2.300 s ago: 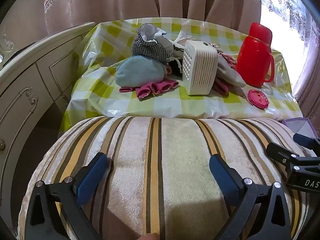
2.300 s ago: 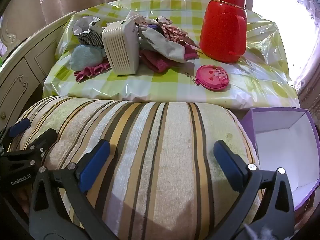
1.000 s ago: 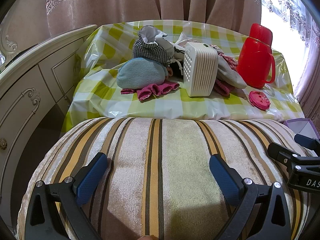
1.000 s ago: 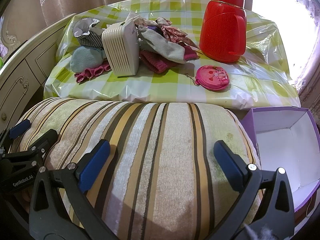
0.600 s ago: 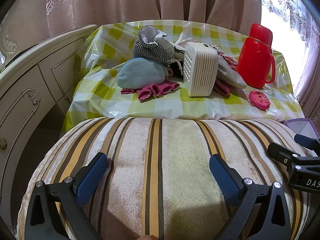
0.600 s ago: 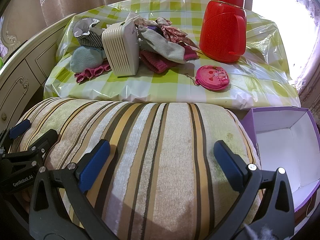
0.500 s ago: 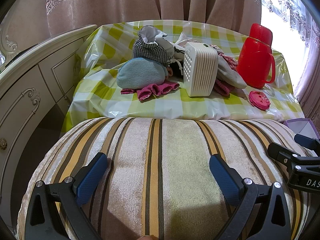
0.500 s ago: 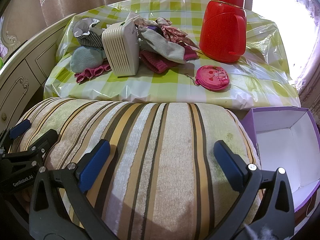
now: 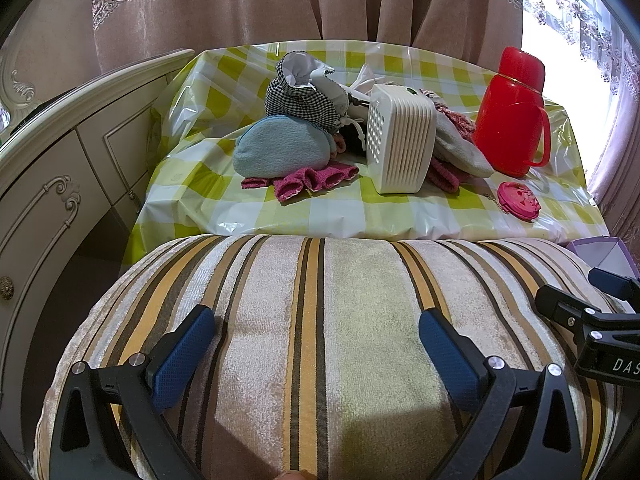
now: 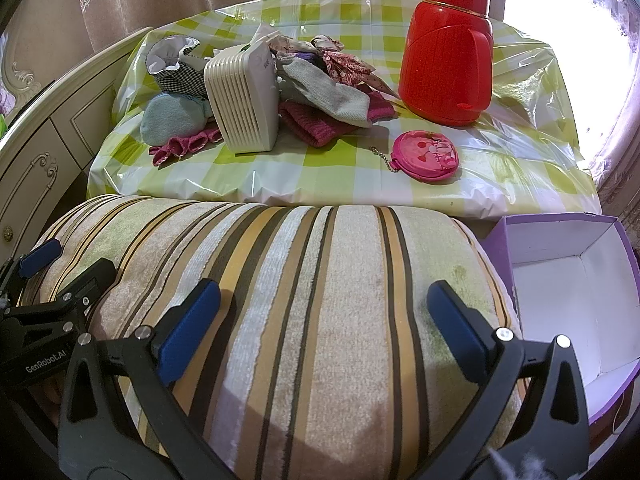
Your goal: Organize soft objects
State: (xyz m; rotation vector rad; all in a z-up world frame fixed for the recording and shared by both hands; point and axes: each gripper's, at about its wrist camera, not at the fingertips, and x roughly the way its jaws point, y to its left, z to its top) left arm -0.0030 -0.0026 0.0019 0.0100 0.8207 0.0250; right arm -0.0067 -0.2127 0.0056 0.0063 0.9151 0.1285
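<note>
The left gripper (image 9: 316, 338) and the right gripper (image 10: 324, 312) are alike: black angular frames with triangular cut-outs and silver screws. Each finger carries a textured blue pad (image 9: 184, 356). White lettering marks their sides.

Cushion (image 9: 320, 340) underside hidden, near edge cut off by frame. Purple box (image 10: 572, 292) right side cropped. Clothes (image 10: 320, 92) behind white heater (image 10: 244, 100) partly hidden.

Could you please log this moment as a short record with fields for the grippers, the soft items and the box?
left gripper: open, over striped cushion
right gripper: open, over the same cushion
soft pile: blue pouch, checked bag, pink cloths on checked tablecloth
hard items: white ribbed device, red flask
purple box: open, nothing visible inside
</note>
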